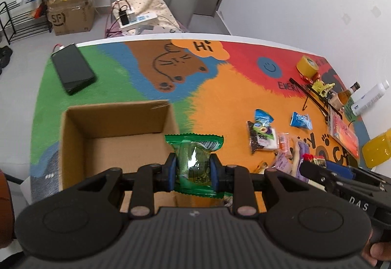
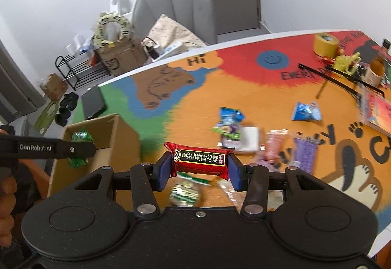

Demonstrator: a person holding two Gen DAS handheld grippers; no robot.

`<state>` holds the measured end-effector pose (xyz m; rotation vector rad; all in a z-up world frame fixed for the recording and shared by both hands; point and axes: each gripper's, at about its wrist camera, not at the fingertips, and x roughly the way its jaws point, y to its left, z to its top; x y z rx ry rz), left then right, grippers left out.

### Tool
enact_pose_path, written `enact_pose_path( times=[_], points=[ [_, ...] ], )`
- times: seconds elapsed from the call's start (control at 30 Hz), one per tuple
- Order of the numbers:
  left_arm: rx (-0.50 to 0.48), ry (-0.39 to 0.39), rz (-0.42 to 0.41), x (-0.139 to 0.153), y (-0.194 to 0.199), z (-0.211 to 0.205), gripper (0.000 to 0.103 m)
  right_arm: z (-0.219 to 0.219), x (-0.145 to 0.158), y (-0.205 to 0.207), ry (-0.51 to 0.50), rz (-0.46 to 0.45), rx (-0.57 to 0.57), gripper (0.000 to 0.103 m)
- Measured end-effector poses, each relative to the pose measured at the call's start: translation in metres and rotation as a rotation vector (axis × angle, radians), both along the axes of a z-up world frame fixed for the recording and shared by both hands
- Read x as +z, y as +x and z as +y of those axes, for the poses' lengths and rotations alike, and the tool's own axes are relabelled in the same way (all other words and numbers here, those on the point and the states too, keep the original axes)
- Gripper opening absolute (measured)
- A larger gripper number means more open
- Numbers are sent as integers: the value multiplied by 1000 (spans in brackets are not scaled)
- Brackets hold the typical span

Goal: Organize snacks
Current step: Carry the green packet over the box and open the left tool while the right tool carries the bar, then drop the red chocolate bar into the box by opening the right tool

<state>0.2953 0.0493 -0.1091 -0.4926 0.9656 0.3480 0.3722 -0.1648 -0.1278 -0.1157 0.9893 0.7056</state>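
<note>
Holding the green snack packet [image 1: 194, 159] crosswise, my left gripper [image 1: 193, 168] had its blue pads pinched into the wrapper's middle, jaws nearly closed, and the packet hung over the near right corner of the cardboard box [image 1: 73, 146], which looked empty from that wrist. My right gripper [image 2: 199, 167] was clamped about a third open on the ends of a red bar packet [image 2: 201, 160], carried clear of the mat with the box at its nine o'clock. I judged the worry was crowding: both grippers were heading for one opening, and the left one already sat at the box rim in the right wrist view, so the jaws could knock together or shove the light box across the mat [image 1: 232, 97]. The slick wrappers could also slip out early and land outside the wall. Loose snacks [image 1: 262, 137] waited at about two o'clock of the box, with a yellow tape roll [image 1: 307, 65] well beyond them, near the far edge.
</note>
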Motion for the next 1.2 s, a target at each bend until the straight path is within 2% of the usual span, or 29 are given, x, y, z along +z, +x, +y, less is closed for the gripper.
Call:
enact_pose_path(
  times=[0.47, 0.67, 0.8, 1.2],
  points=[
    [71, -37, 8, -6, -70, 48, 26, 63, 10, -61, 13, -17, 110, 46],
    [10, -41, 29, -19, -71, 56, 27, 83, 5, -80, -2, -20, 132, 46],
    [17, -42, 55, -23, -72, 60, 30, 94, 1, -90, -26, -32, 167, 46],
    [40, -68, -3, -9, -98, 87, 33, 124, -15, -113, -73, -16, 203, 46]
  ],
)
